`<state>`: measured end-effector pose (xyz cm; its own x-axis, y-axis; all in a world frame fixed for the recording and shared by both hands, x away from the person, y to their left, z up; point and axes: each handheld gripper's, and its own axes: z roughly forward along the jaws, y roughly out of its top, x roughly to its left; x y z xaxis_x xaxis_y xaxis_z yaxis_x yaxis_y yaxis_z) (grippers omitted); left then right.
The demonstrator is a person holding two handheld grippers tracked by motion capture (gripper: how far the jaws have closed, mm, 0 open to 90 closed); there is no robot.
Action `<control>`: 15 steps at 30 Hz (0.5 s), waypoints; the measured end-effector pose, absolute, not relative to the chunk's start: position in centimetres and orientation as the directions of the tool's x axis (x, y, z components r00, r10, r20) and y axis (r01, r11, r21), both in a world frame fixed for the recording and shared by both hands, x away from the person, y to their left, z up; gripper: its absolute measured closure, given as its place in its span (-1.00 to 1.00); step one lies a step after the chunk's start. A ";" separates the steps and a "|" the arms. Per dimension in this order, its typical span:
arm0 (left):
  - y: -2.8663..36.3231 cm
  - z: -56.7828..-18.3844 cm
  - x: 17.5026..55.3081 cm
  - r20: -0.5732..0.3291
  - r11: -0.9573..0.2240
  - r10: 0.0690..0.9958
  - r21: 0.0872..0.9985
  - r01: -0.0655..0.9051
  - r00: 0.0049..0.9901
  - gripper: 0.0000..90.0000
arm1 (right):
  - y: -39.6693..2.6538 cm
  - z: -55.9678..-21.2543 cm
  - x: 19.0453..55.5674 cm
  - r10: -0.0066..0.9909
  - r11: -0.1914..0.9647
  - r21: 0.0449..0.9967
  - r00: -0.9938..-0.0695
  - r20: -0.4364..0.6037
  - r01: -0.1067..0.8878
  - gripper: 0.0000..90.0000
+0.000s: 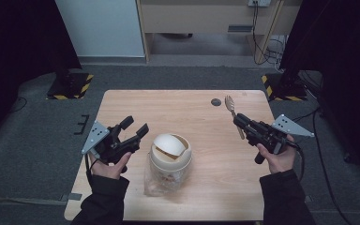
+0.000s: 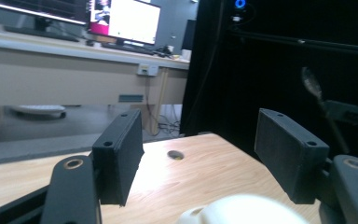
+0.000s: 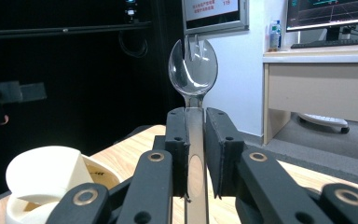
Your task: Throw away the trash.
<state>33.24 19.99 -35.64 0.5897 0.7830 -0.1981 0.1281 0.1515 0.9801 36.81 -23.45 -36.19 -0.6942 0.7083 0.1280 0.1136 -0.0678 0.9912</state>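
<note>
One lidded jar (image 1: 170, 159) mid-table, contents unclear, left gripper (image 1: 131, 132) fingers apart, right gripper (image 1: 240, 121) clamping spork (image 1: 230, 104).

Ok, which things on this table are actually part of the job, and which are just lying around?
In use, as far as I can judge:
spork, clamped in the right claw
cup with its peeled lid
open left claw

Lying about:
none on the table

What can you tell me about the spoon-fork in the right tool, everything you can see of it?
The spork looks like clear, slightly tinted plastic: a rounded bowl ending in short tines, on a flat narrow handle. It stands upright in the right gripper view, bowl above the jaws, handle clamped between the right tool's two black pads. In the high view it reads brownish, pointing away from the person over the table's far right part. Nothing else touches it.
</note>
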 end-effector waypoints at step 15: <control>14.0 -34.0 34.8 -0.191 0.129 0.717 0.981 0.142 0.671 -0.18 | -20.4 -36.8 36.4 0.654 -0.012 0.994 -0.751 0.092 0.112 0.78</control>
